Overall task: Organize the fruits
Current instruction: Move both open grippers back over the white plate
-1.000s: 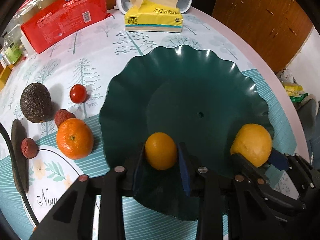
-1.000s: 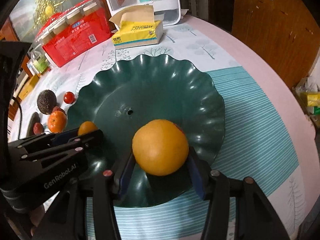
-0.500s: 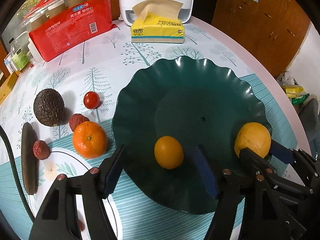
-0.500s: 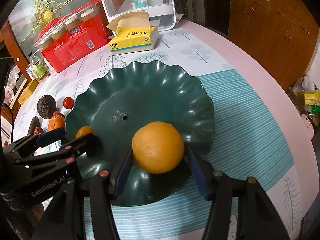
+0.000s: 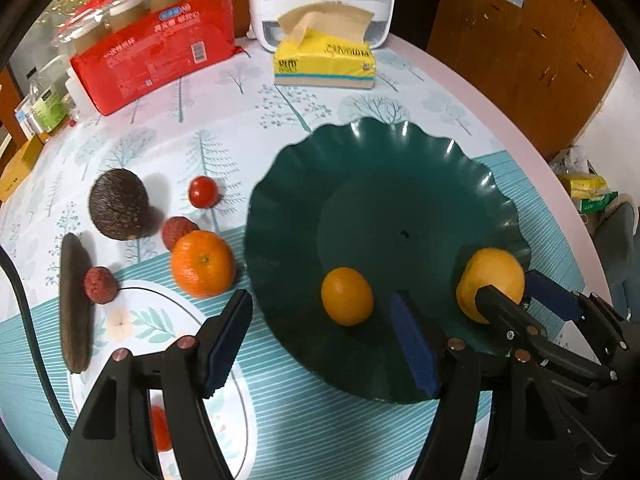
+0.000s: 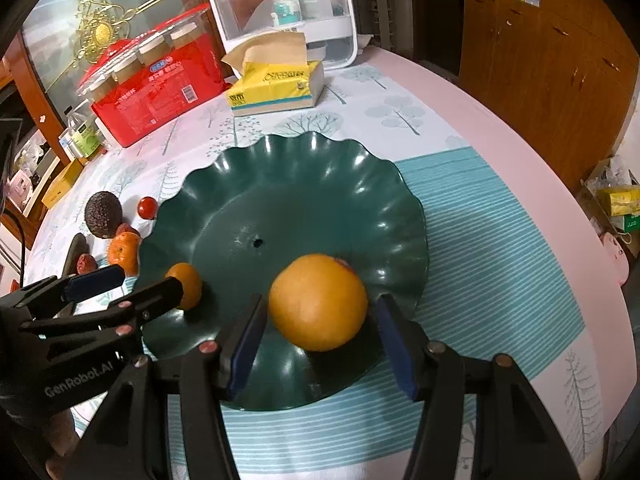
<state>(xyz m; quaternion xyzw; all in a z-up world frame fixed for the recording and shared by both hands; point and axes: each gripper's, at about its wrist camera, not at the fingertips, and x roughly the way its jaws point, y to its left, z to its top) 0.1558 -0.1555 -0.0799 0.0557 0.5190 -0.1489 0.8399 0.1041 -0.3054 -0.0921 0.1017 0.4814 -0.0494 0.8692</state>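
A dark green scalloped plate (image 5: 400, 168) (image 6: 320, 184) sits on the patterned table. A small orange (image 5: 347, 296) (image 6: 187, 286) lies on its near left part. My left gripper (image 5: 320, 344) is open, pulled back from it. A big orange (image 6: 318, 307) (image 5: 491, 283) lies on the plate's near right part, between the spread jaws of my open right gripper (image 6: 320, 344). Left of the plate lie a tangerine (image 5: 202, 263), an avocado (image 5: 118, 204), a cherry tomato (image 5: 203, 192) and two lychees (image 5: 100, 285).
A long dark fruit (image 5: 74, 300) lies at the far left. A yellow tissue box (image 5: 324, 60), a red package (image 5: 152, 56) and a white container (image 5: 320, 0) stand at the back. The table's pink edge (image 6: 540, 168) curves along the right.
My left gripper opened, let go of the small orange on the plate and drew back. My right gripper opened and released the big orange onto the plate.
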